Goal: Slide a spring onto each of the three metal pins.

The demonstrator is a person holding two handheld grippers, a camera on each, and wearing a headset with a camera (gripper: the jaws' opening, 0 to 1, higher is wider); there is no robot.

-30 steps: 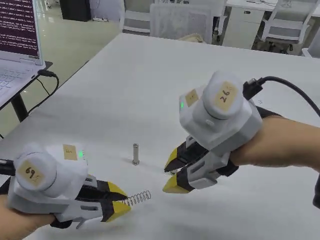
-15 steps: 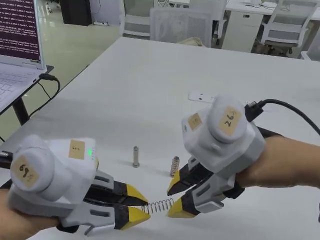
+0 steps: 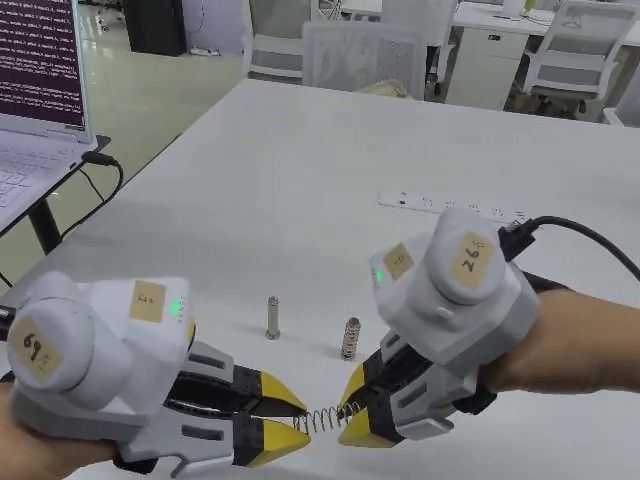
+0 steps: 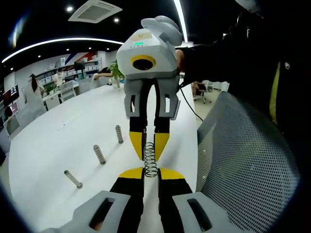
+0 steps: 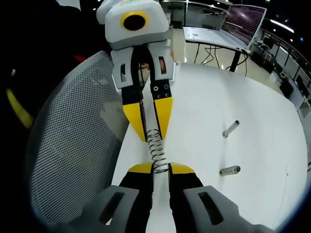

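Yellow tips of my left gripper (image 3: 298, 420) are pinched together on one end of the loose spring (image 3: 322, 418), low in the head view. In the left gripper view the coil rises straight out from between my jaws. My right gripper (image 3: 347, 415) meets it nose to nose, and its jaws look closed on the other end. So the spring hangs between the two tools, clear of the white table (image 3: 300, 180).

Just above the spring in the head view stands the bare pin (image 3: 272, 317), upright. To its right is a pin already wearing a spring (image 3: 350, 338), close beside the right gripper's body. The left gripper view shows a second sprung pin (image 4: 118, 133) higher in the frame, so I judge that one pin is left to fill.

The risk lies in two tools gripping one soft coil. If my hands drift apart, it will stretch or kink. If one side lets go under tension, it could flick out and roll off across the table.

A pinch across the very end would also squash the opening, and the spring might then catch on the pin's top rather than slide down.

Swinging the right gripper carelessly could knock the sprung pin beside it. I cannot tell whether the pins are fixed.
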